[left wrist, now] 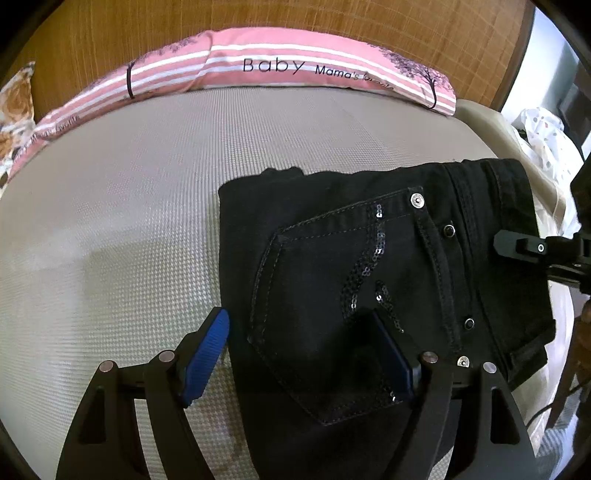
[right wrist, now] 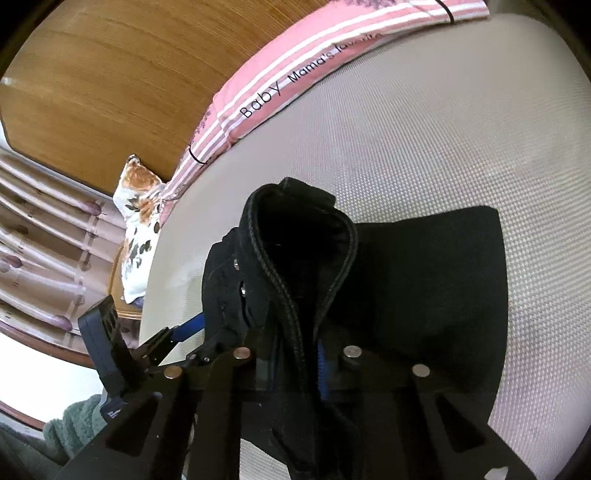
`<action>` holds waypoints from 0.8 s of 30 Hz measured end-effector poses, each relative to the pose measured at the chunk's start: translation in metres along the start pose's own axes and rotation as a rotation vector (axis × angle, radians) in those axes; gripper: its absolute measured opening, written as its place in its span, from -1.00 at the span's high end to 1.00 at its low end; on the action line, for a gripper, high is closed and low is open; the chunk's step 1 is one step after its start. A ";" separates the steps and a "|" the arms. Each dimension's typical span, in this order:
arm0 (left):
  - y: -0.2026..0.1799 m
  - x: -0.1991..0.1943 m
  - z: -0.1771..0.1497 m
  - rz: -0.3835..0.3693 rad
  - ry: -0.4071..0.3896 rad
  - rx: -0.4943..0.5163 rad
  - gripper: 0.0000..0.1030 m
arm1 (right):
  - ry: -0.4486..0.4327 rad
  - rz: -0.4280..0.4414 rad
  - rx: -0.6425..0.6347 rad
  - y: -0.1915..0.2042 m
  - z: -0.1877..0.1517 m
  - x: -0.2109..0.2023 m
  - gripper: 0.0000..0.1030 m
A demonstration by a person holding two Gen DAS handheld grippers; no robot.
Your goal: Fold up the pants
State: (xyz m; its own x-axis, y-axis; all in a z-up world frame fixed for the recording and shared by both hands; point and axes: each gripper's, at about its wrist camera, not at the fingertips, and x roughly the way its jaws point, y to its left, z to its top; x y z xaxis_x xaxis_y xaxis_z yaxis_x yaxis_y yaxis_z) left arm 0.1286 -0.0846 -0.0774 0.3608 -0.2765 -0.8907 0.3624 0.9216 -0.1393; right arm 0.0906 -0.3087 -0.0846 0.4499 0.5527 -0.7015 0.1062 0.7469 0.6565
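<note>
Black jeans (left wrist: 369, 266) lie folded on a grey woven mattress (left wrist: 129, 206), back pocket with sequins facing up. My left gripper (left wrist: 299, 350) is open, its blue pads (left wrist: 210, 354) straddling the near left edge of the jeans, one pad over the mattress, the other over the pocket. My right gripper (right wrist: 295, 362) is shut on the waistband edge of the jeans (right wrist: 306, 258), which bunches up between its fingers. The right gripper also shows at the right edge of the left wrist view (left wrist: 535, 251).
A pink striped pillow (left wrist: 280, 70) lies along the wooden headboard (left wrist: 332, 22). A floral cushion (right wrist: 140, 206) sits at the mattress corner. White cloth (left wrist: 543, 136) lies beyond the right mattress edge. Curtains (right wrist: 40, 236) hang at the left.
</note>
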 end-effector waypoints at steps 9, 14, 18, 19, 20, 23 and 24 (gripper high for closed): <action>-0.012 -0.019 0.007 0.005 -0.054 0.048 -0.48 | -0.059 -0.018 -0.027 0.019 0.000 -0.029 0.78; -0.023 -0.021 0.013 -0.003 -0.066 0.074 -0.48 | -0.089 -0.044 0.017 0.001 0.002 -0.042 0.79; -0.035 -0.017 0.012 -0.005 -0.059 0.110 -0.48 | -0.099 -0.062 0.084 -0.026 -0.001 -0.046 0.79; -0.038 -0.016 0.011 -0.008 -0.055 0.121 -0.48 | -0.100 -0.070 0.094 -0.030 -0.001 -0.045 0.79; -0.040 -0.014 0.010 -0.008 -0.048 0.131 -0.48 | -0.098 -0.077 0.111 -0.037 -0.002 -0.045 0.79; -0.043 -0.009 0.008 -0.004 -0.034 0.152 -0.48 | -0.105 -0.080 0.141 -0.053 -0.005 -0.043 0.80; -0.043 -0.007 0.006 -0.005 -0.028 0.157 -0.48 | -0.106 -0.085 0.143 -0.057 -0.006 -0.041 0.80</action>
State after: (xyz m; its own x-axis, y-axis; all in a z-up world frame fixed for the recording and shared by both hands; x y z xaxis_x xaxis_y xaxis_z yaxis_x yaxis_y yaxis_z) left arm 0.1159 -0.1244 -0.0627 0.3819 -0.2910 -0.8772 0.4934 0.8667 -0.0727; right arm 0.0609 -0.3718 -0.0949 0.5239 0.4426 -0.7278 0.2692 0.7246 0.6344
